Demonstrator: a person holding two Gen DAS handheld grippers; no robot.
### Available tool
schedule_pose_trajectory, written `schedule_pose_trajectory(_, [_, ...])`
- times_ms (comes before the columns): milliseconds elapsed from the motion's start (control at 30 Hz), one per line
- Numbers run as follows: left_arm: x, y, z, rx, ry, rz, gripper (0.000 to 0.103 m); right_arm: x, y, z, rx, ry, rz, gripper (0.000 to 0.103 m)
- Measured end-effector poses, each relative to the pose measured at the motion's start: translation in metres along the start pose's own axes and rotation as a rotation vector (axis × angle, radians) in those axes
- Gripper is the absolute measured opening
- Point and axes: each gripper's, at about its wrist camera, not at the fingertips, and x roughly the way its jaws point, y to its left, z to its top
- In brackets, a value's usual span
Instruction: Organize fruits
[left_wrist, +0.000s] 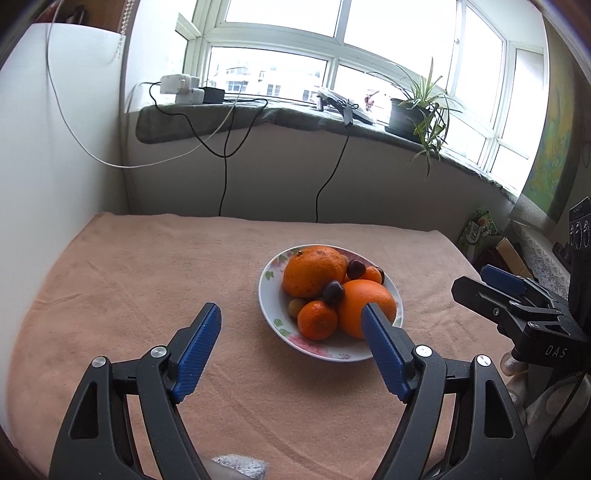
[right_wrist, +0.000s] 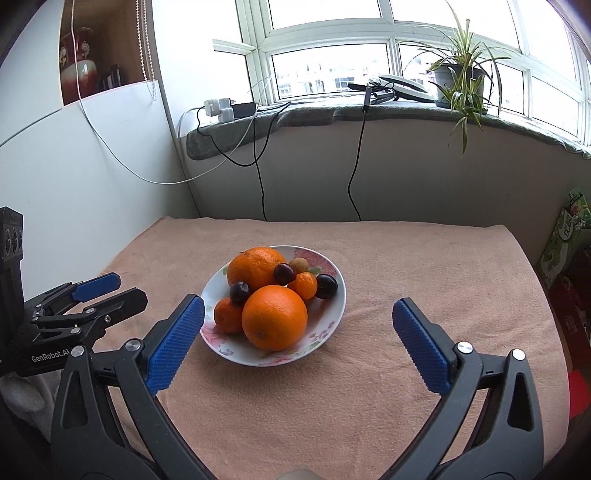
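Both the left gripper (left_wrist: 291, 317) and right gripper (right_wrist: 297, 314) gape empty; nudging the heaped plate (right_wrist: 332, 314) could roll the front orange (right_wrist: 274, 317) off.

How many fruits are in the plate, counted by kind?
Large oranges: 2
Small mandarins: 2
Dark plums: 3
Small pale rough fruit: 1
Total: 8, all in the flowered plate.

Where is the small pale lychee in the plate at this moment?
In the right wrist view the lychee lies at the far side of the plate, behind the kumquat and right of the big orange.
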Motion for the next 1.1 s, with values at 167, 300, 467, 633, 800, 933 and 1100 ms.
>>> schedule_pose_trajectory(167, [-0.0024, 0.0014, 0.0, -0.003, -0.008, 0.015, 0.082, 0.0002, -0.0021, -0.0017, 0.01, 0.006, -0.008, 0.103])
schedule_pose_trajectory(300, [-0.0039, 0.0015, -0.0002, -0.003, -0.015, 0.022, 0.083, 0.0002, -0.0016, -0.0019, 0.014, 0.006, -0.009, 0.103])
schedule_pose_trajectory(467, [-0.0047, 0.0006, -0.0003, -0.001, -0.017, 0.021, 0.083, 0.0004, -0.0019, -0.002, 0.012, 0.007, -0.009, 0.103])
schedule_pose_trajectory(633, [-0.0062, -0.0006, 0.0002, 0.002, -0.022, 0.022, 0.083, 0.0011, -0.002, -0.0018, 0.013, 0.009, -0.01, 0.103])
schedule_pose_trajectory(800, [-0.0067, -0.003, -0.0003, 0.006, -0.021, 0.023, 0.083, 0.0036, -0.002, -0.0035, 0.019, 0.019, -0.012, 0.103])
schedule_pose_trajectory(933, [-0.0063, -0.003, -0.0002, 0.006, -0.022, 0.025, 0.083, 0.0043, -0.0016, -0.0047, 0.022, 0.023, -0.011, 0.103])
schedule_pose_trajectory(1100, [-0.0066, -0.0041, 0.0002, 0.008, -0.026, 0.028, 0.083, 0.0046, -0.0012, -0.0053, 0.023, 0.025, -0.01, 0.103])
